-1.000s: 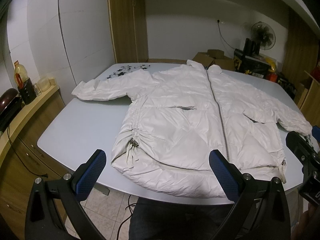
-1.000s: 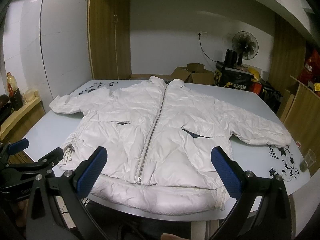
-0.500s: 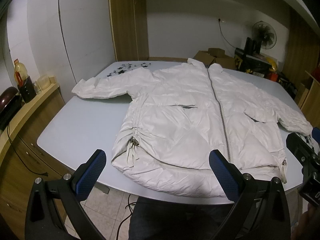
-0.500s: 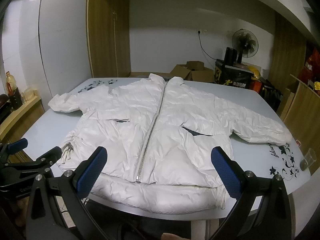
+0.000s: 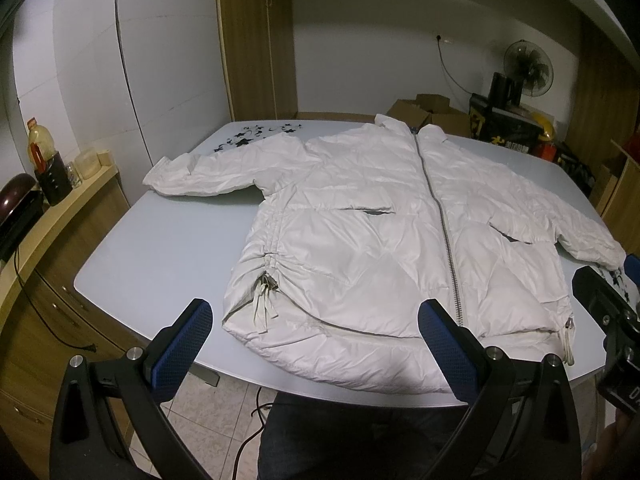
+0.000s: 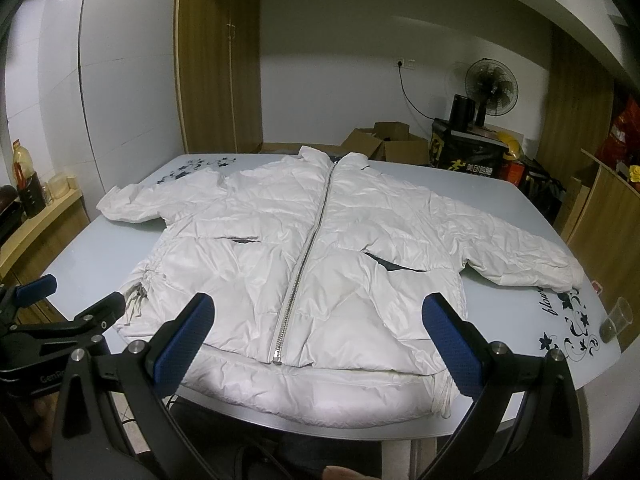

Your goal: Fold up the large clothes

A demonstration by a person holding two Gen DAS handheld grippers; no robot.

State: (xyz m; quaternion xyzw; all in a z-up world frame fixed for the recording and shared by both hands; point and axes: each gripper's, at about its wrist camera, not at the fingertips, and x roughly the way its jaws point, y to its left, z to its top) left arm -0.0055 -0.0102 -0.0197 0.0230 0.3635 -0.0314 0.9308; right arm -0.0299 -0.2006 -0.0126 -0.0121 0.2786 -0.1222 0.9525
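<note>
Starting step: hovering off the near edge of the pale blue desk [image 5: 132, 264], left claw [image 5: 316, 350] and right claw [image 6: 318, 344] gaping, empty. Next, judging: gripping a sleeve of the white quilted zip jacket [image 6: 320, 248].

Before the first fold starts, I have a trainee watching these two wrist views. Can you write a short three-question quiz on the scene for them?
1. True or false: the white jacket lies zipped shut, front up, with both sleeves spread out on the table.
2. Which holds the jacket: A) the left gripper, B) the right gripper, C) neither?
3. What small item stands by the table's edge, past the cuff on the side of the right gripper?

Key:
1. True; the zipper runs closed from collar to hem.
2. C; both are open, short of the hem.
3. A clear plastic cup.
</note>
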